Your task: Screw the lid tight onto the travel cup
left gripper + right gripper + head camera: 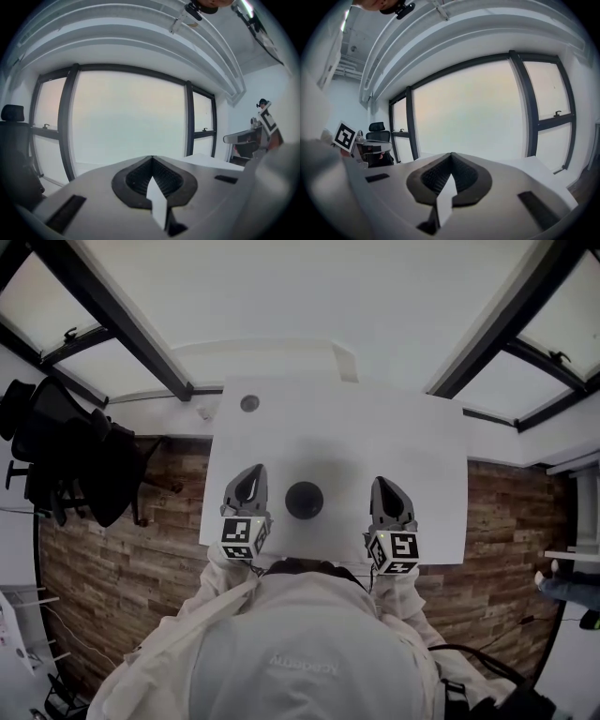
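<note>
In the head view a dark round travel cup (304, 500), seen from above, stands on the white table (412, 446) near its front edge. My left gripper (247, 486) hovers to the cup's left and my right gripper (387, 493) to its right, both apart from it. Each is shut with nothing between the jaws. The left gripper view shows its closed jaws (152, 161) aimed at the windows; the right gripper view shows the same for its jaws (451, 159). The cup appears in neither gripper view. I cannot tell whether the lid sits on the cup.
A small grey round thing (249, 403) lies at the table's far left corner. A black office chair (66, 451) stands left of the table on the wooden floor. Large windows (126, 117) run behind the table.
</note>
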Motion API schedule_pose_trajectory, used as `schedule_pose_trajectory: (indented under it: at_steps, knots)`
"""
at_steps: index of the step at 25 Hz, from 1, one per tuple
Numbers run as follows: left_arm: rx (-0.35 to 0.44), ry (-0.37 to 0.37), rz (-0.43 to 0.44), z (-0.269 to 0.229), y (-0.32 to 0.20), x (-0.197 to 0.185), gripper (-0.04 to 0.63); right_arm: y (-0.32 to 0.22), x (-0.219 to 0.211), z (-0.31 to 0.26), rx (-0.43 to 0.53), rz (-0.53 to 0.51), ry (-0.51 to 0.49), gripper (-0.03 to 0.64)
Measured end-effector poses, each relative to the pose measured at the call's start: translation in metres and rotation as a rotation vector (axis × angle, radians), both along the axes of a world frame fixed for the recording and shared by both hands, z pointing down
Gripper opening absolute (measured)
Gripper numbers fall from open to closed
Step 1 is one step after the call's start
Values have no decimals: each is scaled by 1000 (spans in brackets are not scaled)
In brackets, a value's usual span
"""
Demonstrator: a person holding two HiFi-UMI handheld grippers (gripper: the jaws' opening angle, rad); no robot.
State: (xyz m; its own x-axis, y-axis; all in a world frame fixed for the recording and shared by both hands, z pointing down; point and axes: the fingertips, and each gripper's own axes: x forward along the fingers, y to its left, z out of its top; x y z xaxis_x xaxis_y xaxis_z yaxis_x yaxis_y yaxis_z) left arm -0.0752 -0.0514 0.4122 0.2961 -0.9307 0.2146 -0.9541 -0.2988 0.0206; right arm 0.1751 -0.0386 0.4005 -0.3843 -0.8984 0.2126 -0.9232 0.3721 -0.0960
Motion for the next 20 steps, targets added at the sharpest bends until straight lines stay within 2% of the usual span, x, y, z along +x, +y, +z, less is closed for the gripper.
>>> schedule_pose_trajectory:
  at_steps: [4, 9, 14, 20]
  knots:
    - [24, -53, 27, -1, -4, 8, 8, -5, -2, 0, -5, 5, -7, 20]
    - [24, -27, 24, 3, -2, 7, 8, -6, -12, 0, -1, -6, 3, 20]
    - [15, -40, 52, 9, -2, 12, 8, -7, -16, 3, -6, -15, -5, 20]
    - [14, -39, 44, 10, -4, 14, 8, -7, -18, 3, -5, -25, -47, 20]
